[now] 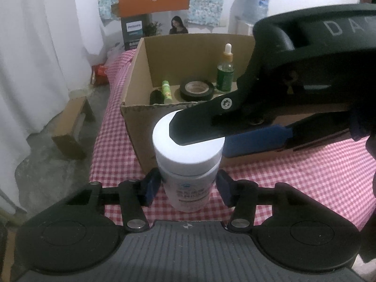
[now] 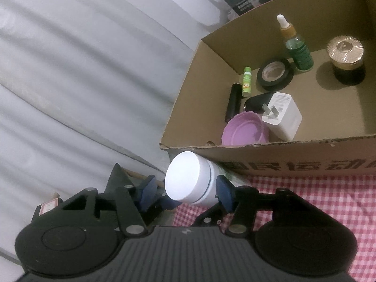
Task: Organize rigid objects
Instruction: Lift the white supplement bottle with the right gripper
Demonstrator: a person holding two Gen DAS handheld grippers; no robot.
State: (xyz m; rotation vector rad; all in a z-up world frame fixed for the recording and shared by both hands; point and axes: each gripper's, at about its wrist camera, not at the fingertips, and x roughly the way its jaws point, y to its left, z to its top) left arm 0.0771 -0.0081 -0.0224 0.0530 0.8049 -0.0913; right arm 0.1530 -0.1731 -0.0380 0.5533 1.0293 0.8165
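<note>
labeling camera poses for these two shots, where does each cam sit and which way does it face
Left wrist: on the left gripper, looking down along its jaws at the white jar and cardboard box; the right gripper crosses the jar's lid.
Right wrist: on the right gripper, rolled sideways, looking down over the jar into the box; part of the left gripper shows behind its jaws.
Shared: jar, box, tape roll, dropper bottle.

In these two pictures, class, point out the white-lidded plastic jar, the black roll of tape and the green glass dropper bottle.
white-lidded plastic jar [image 1: 188, 150]: left wrist view, lid's front edge.
black roll of tape [image 2: 275, 71]: right wrist view, its cardboard core.
green glass dropper bottle [image 2: 299, 52]: right wrist view, its labelled body.
</note>
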